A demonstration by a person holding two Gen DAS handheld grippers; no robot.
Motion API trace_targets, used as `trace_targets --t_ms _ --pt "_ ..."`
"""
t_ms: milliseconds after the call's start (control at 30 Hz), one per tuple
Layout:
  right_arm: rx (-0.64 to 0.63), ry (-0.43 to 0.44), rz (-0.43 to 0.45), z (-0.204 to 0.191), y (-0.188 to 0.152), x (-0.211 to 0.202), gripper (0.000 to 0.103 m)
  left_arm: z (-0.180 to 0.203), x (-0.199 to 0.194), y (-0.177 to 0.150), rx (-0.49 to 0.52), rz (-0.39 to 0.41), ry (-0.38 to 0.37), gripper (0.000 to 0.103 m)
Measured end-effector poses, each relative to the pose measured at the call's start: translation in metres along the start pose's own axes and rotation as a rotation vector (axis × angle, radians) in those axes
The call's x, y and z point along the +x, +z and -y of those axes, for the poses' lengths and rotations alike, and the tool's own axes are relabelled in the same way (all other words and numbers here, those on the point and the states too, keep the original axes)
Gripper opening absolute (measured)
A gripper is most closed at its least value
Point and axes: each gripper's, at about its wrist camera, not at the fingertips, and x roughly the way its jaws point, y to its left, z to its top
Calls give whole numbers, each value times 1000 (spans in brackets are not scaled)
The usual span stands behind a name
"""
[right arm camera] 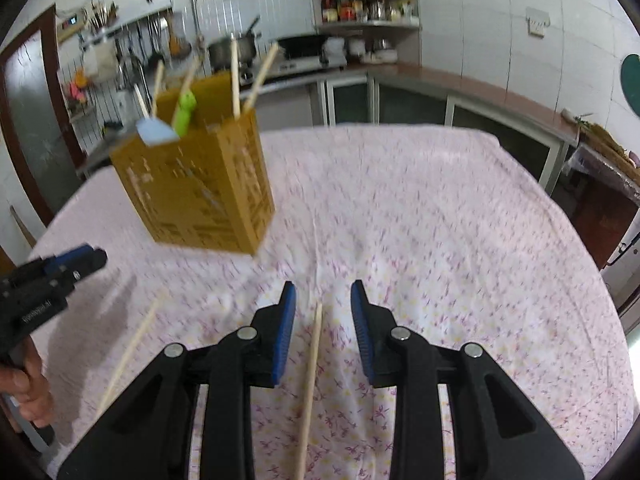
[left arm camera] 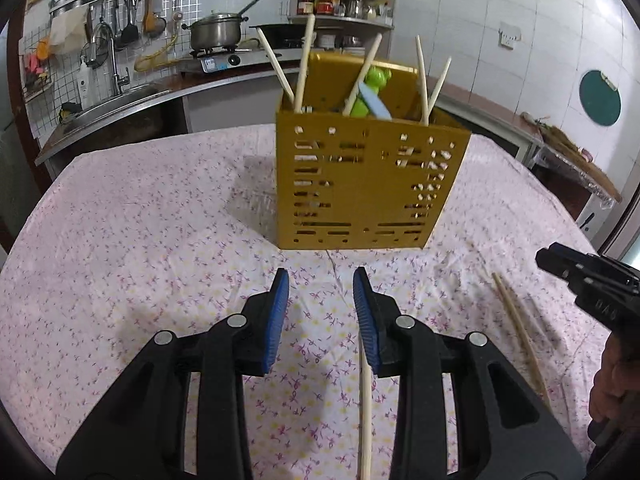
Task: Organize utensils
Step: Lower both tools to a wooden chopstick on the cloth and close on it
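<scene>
A chopstick (right arm camera: 310, 380) lies on the tablecloth (right arm camera: 440, 240) between the right gripper's (right arm camera: 323, 300) spread, untouching fingers.

White tiled walls (left arm camera: 460, 20) are wrapping the kitchen; a counter (right arm camera: 460, 80) is running along the far and right sides, a steel sink (left arm camera: 116, 102) sitting far left, a pot (left arm camera: 214, 32) sitting on a stove, a corner shelf (right arm camera: 366, 4) holding bottles, a floral-clothed table (right arm camera: 440, 220) filling the near area

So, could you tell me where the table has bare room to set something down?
Free: cloth left of the holder, and the wide stretch to its right. Crowded: the near edge, where two chopsticks lie by both grippers.
</scene>
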Motion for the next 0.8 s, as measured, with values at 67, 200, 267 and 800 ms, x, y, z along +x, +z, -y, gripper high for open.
trace_targets --t_ms 67,200,267,800 --pt "-5 1 -25 0 -2 10 30 4 10 -3 8 -23 -9 35" --pt "-12 1 -76 -2 -5 30 30 11 32 -7 25 -87 -13 35" --pt "-26 -2 -107 -6 -6 41 30 16 40 -10 28 -118 -18 35" --pt "-78 -5 -169 -11 -21 66 16 31 70 -23 124 -195 -12 39"
